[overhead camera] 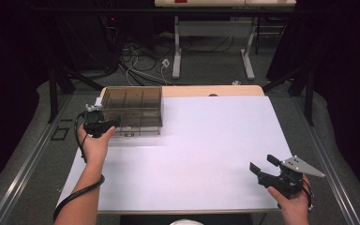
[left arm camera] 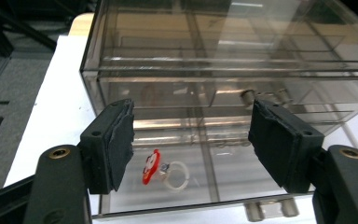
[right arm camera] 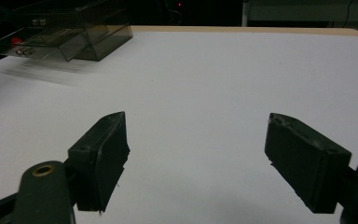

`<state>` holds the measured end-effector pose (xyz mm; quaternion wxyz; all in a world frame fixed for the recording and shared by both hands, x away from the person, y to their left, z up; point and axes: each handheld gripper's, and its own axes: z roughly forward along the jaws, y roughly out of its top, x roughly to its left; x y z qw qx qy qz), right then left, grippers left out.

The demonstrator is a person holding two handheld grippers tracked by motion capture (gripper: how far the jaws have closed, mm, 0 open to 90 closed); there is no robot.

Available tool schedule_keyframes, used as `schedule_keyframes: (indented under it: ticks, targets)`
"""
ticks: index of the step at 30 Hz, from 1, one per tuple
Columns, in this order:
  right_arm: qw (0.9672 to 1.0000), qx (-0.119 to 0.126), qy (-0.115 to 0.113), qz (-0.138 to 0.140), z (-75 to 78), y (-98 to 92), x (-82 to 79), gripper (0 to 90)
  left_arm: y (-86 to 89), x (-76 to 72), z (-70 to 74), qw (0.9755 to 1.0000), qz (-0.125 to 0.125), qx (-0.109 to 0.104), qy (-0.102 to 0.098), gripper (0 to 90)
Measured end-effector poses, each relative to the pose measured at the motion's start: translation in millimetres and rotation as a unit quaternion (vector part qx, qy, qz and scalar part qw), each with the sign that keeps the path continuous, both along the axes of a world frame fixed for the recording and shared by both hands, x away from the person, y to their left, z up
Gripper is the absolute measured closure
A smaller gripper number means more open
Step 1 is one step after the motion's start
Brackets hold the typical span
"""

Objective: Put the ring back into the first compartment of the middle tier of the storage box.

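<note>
Gaping, both the left gripper [left arm camera: 191, 140] and right gripper [right arm camera: 196, 158] grip nothing; smoky drawer box [left arm camera: 223, 70] blurs a ring [left arm camera: 168, 170].

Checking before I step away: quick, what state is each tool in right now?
Left tool: open, holding nothing, jaws facing the clear drawer box.
Right tool: open, holding nothing, over the white table.

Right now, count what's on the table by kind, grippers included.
Clear drawer box: 1
Ring with red charm, in the open bottom drawer: 1
Grippers: 2, left gripper and right gripper, both open
Total: 4
</note>
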<state>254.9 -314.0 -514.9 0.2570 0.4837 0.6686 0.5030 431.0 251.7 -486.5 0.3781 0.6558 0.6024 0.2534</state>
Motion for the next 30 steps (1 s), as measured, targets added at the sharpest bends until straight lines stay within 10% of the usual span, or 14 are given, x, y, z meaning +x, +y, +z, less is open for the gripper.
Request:
schedule_keyframes:
  ticks: [11, 30]
  targets:
    - [1.0, 0.001, 0.0, 0.001, 0.3, 0.0, -0.4, 21.2, -11.3, -21.2, 9.9, 0.9977, -0.059, -0.027, -0.02, 21.4]
    - [1.0, -0.005, 0.002, 0.002, 0.9, 0.5, -1.0, 21.2, -38.9, -68.0, 25.2, 0.9835, -0.164, -0.047, -0.059, 0.2]
